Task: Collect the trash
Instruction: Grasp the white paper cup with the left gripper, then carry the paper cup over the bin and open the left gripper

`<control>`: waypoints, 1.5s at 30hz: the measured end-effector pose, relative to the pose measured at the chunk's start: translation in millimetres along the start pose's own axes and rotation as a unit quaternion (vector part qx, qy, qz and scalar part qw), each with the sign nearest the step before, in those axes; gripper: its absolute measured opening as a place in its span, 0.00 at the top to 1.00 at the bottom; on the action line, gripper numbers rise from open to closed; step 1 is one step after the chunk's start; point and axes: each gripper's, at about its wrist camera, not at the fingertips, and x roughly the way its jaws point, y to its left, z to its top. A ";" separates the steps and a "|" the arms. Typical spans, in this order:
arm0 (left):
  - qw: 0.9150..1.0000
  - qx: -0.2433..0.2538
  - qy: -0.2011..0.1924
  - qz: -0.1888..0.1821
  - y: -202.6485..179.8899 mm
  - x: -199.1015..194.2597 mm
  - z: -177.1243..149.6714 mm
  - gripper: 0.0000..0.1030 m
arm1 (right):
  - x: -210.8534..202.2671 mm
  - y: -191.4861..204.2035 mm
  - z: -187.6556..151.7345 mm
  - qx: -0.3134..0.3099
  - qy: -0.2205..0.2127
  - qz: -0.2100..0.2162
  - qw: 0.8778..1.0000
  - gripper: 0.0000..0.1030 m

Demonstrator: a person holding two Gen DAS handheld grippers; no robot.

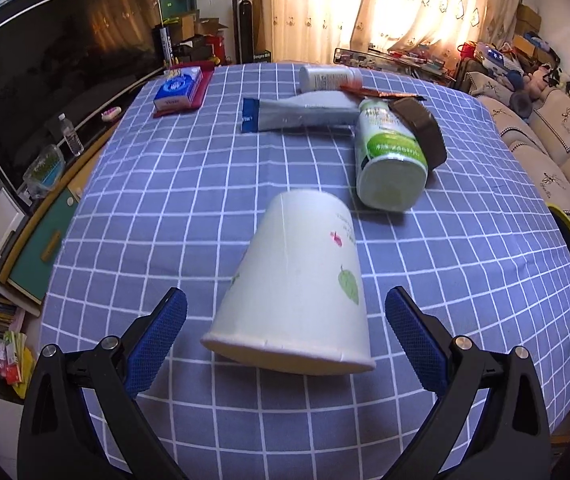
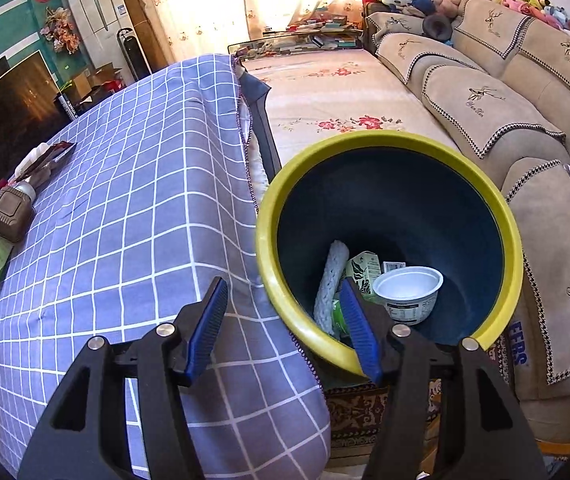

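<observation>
The left tool (image 1: 285, 320) has its blue pads spread wide apart, gripping nothing. A white paper cup (image 1: 297, 288) lies on its side between them, rim toward the tool, touching neither pad. Just beyond the cup, to the right, a white bottle with a green label (image 1: 391, 156) lies on the checked blue table (image 1: 165, 184), with a brown box (image 1: 421, 128) leaning against its far side. Farther out are a grey tube (image 1: 305, 114) and a second white bottle (image 1: 329, 78); a blue tissue pack (image 1: 177, 88) sits well off to the far left.

The right tool (image 2: 285, 316) is also parted and empty, straddling the table's edge. Directly ahead and to its right stands a yellow-rimmed bin (image 2: 501, 204) beside the table, holding a white tub (image 2: 409, 292), a small carton (image 2: 365, 270) and a white roll (image 2: 331, 280). A beige sofa (image 2: 485, 92) lies beyond the bin.
</observation>
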 end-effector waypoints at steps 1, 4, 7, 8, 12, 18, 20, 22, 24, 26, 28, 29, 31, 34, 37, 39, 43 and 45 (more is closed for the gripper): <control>1.000 -0.001 0.003 -0.001 0.3 1.5 -2.1 0.06 | -0.4 0.1 -0.6 0.000 0.000 0.000 1.000 0.46; 1.000 0.000 0.006 -0.006 0.3 3.7 -8.7 0.08 | -0.9 -0.5 -0.3 0.000 -0.001 0.001 1.000 0.46; 1.000 -0.002 0.004 -0.004 0.6 3.4 -13.6 0.10 | -1.3 0.4 -0.3 -0.001 -0.002 0.001 1.000 0.46; 1.000 -0.004 0.003 -0.005 1.7 3.6 -14.1 0.12 | -1.3 0.6 -0.4 -0.001 -0.003 0.001 1.000 0.46; 1.000 -0.012 -0.003 -0.011 5.2 3.5 -15.6 0.25 | -2.1 0.7 -0.6 -0.001 -0.003 0.001 1.000 0.46; 1.000 -0.013 -0.014 -0.017 8.2 -5.1 -15.7 0.31 | -6.3 1.5 1.2 -0.003 -0.008 0.005 1.000 0.46; 1.000 -0.011 -0.019 -0.020 7.2 -11.2 -15.0 0.31 | -9.4 2.7 2.0 -0.004 -0.011 0.010 1.000 0.46; 0.999 -0.005 -0.025 -0.024 3.7 -19.2 -14.4 0.31 | -13.2 4.3 2.5 -0.006 -0.015 0.015 1.000 0.46; 0.999 0.005 -0.035 -0.030 -2.8 -30.0 -12.2 0.31 | -17.4 5.6 2.9 -0.009 -0.019 0.018 1.000 0.46; 0.998 0.013 -0.044 -0.036 -8.7 -39.1 -10.1 0.31 | -20.6 6.3 3.8 -0.011 -0.022 0.020 1.000 0.46; 0.997 0.023 -0.053 -0.045 -16.5 -49.4 -7.7 0.31 | -24.3 5.9 3.8 -0.011 -0.025 0.021 0.999 0.46; 0.997 0.029 -0.058 -0.051 -21.8 -55.2 -6.2 0.31 | -26.0 5.0 4.0 -0.011 -0.027 0.020 0.999 0.46; 0.995 0.042 -0.067 -0.063 -33.4 -65.5 -3.2 0.31 | -31.8 1.9 3.7 -0.009 -0.034 0.017 0.999 0.46; 0.990 0.067 -0.079 -0.091 -56.4 -78.6 4.5 0.31 | -41.4 -6.0 3.1 -0.003 -0.044 0.013 0.999 0.46; 0.985 0.091 -0.082 -0.122 -82.1 -82.8 13.1 0.31 | -50.8 -15.9 1.0 0.005 -0.053 0.005 0.999 0.46; 0.980 0.111 -0.082 -0.142 -104.7 -83.9 18.6 0.31 | -56.1 -24.8 -0.7 0.012 -0.058 -0.001 0.998 0.46; 0.968 0.153 -0.081 -0.180 -155.2 -81.2 30.3 0.31 | -65.8 -47.9 -5.2 0.030 -0.066 -0.016 0.997 0.46; 0.961 0.173 -0.079 -0.199 -181.4 -79.6 33.8 0.31 | -70.6 -63.4 -8.2 0.044 -0.070 -0.028 0.996 0.46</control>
